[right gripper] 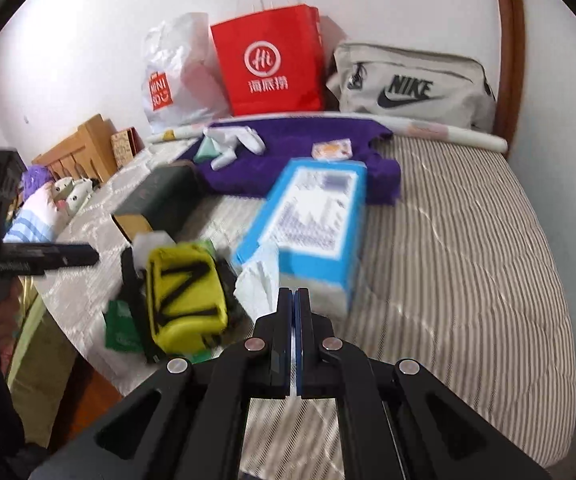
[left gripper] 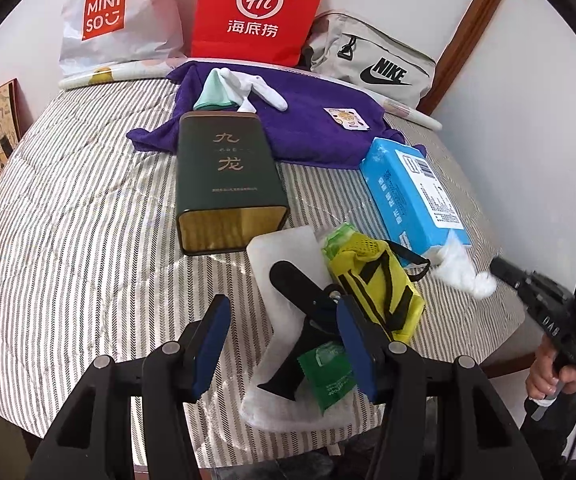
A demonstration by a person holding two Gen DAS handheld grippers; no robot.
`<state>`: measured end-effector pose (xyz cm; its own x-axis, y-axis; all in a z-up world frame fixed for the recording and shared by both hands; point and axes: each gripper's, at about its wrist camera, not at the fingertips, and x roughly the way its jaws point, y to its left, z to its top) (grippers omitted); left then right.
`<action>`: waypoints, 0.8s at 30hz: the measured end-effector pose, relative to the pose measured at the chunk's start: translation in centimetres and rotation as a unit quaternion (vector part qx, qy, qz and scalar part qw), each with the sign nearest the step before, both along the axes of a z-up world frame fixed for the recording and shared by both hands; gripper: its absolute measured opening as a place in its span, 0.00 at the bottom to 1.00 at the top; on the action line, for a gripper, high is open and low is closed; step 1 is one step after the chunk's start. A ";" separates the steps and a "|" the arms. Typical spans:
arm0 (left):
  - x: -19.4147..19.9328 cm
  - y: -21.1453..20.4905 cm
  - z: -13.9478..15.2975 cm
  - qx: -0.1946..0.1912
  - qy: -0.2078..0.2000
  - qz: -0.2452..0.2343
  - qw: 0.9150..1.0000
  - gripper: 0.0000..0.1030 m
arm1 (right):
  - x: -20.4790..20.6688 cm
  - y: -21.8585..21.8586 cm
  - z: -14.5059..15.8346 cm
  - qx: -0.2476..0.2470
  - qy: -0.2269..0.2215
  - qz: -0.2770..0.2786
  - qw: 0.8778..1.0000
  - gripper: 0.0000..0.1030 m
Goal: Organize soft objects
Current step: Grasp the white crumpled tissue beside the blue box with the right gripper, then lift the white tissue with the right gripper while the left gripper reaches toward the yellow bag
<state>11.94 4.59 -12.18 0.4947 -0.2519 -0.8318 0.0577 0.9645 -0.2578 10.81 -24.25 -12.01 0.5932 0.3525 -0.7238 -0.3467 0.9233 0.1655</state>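
A: Where is the yellow pouch [left gripper: 376, 280]?

B: It lies low and right of the middle in the left view, just past the left gripper [left gripper: 283, 344]. That gripper is wide open and holds nothing. A black clip [left gripper: 292, 312] and a green packet [left gripper: 328, 372] lie on a white foam sheet [left gripper: 283, 244] between its blue pads [left gripper: 207, 344].

A: And the right gripper [right gripper: 292, 300]?

B: Its two fingers are pressed together at the bottom middle of the right view, with nothing seen between them. The blue tissue pack [right gripper: 312, 220] lies just beyond it, with white tissue [right gripper: 255, 280] sticking out.

A: What else is on the striped bed [left gripper: 67, 200]?

B: A dark green tin [left gripper: 223, 168] lies in the middle. Behind it, a purple towel [left gripper: 308, 128] has white socks [left gripper: 247, 84] on it. A red bag [left gripper: 255, 12], a white bag [left gripper: 107, 20] and a grey bag [left gripper: 372, 68] stand along the top.

A: Anything hard to see?

B: The right view is blurry.
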 end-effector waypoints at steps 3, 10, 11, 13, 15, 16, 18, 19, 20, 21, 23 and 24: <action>-0.2 -0.7 0.1 0.005 0.000 -0.004 1.000 0.51 | -0.5 -0.6 -1.7 -0.014 0.016 0.001 1.000 0.01; -0.5 -1.6 -0.3 0.019 0.008 -0.011 1.000 0.51 | -1.0 -1.0 -4.8 -0.021 0.057 0.014 0.998 0.03; -0.4 -1.7 -0.3 0.019 0.009 -0.010 1.000 0.51 | -1.1 -1.0 -4.9 -0.021 0.057 0.016 0.998 0.07; -0.3 -1.7 -0.3 0.018 0.011 -0.011 1.000 0.51 | -1.2 -1.0 -5.0 -0.017 0.053 0.018 0.998 0.21; -0.2 -1.9 -0.4 0.024 0.010 -0.013 1.000 0.51 | -1.2 -0.9 -5.0 -0.006 0.055 0.022 0.998 0.49; -0.2 -2.1 -0.3 0.027 0.009 -0.014 0.999 0.51 | -1.2 -0.8 -5.0 0.001 0.054 0.025 0.998 0.51; -0.3 -2.4 -0.3 0.031 0.005 -0.020 0.999 0.51 | -1.2 -0.4 -5.1 -0.002 0.046 0.025 0.999 0.51; -0.4 -2.5 -0.2 0.031 0.003 -0.022 0.999 0.51 | -1.1 0.0 -5.5 -0.013 0.045 0.024 0.999 0.51; -0.5 -2.7 -0.2 0.030 0.001 -0.025 0.999 0.51 | -1.0 0.2 -5.8 -0.021 0.046 0.023 0.998 0.50; -0.5 -2.7 -0.1 0.029 0.000 -0.027 0.999 0.52 | -0.9 0.5 -6.4 -0.033 0.048 0.024 0.998 0.50; -0.7 -3.0 -0.1 0.028 -0.002 -0.035 0.999 0.52 | -1.1 0.7 -6.9 -0.045 0.040 0.027 0.998 0.50; -0.8 -3.3 -0.1 0.029 -0.003 -0.039 0.999 0.52 | -1.3 0.9 -7.1 -0.054 0.028 0.026 0.998 0.47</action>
<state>11.15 1.32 -12.29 0.4807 -0.2408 -0.8432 0.1342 0.9704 -0.2006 9.48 -23.39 -19.10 0.5332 0.2993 -0.7913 -0.3867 0.9181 0.0867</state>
